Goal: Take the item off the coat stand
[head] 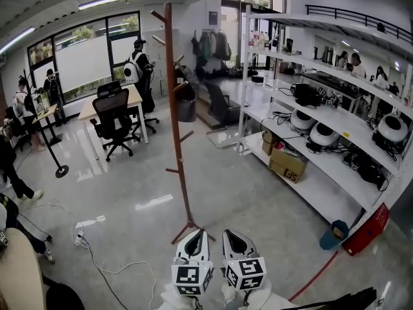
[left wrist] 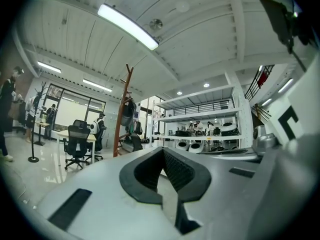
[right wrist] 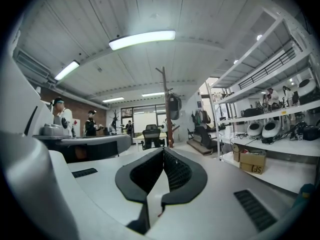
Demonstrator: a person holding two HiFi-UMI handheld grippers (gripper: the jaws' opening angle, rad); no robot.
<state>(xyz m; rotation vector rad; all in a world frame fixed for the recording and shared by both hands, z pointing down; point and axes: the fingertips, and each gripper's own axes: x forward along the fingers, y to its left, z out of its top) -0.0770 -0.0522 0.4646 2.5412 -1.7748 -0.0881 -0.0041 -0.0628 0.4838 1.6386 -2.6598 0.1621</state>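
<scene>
The item is a dark bag [head: 186, 102] [left wrist: 128, 113] [right wrist: 174, 105] hanging from a peg partway up the brown wooden coat stand [head: 173, 57]. It sits tight against the pole on the side facing the white shelves [head: 310, 186] and droops straight down, so its long axis runs along the pole. What holds it to the peg, a strap or a loop, is too small to tell from here. The stand's splayed feet rest on the shiny floor just ahead of the person, and both tools are held low and side by side near those feet, so the bag lies forward of them and well above. The left gripper [head: 193, 237] [left wrist: 163, 151] has its jaws pressed together with nothing between them, and the right gripper [head: 233, 236] [right wrist: 163, 151] is likewise shut and empty. The left one sits closer in line with the foot of the stand, yet its own camera finds the pole off to the left of its jaws, while the right one's camera has pole and bag almost dead ahead above its tips. I judge either could reach, but first the jaws must part and the tool must rise and go forward to the peg, then lift the bag up and off
</scene>
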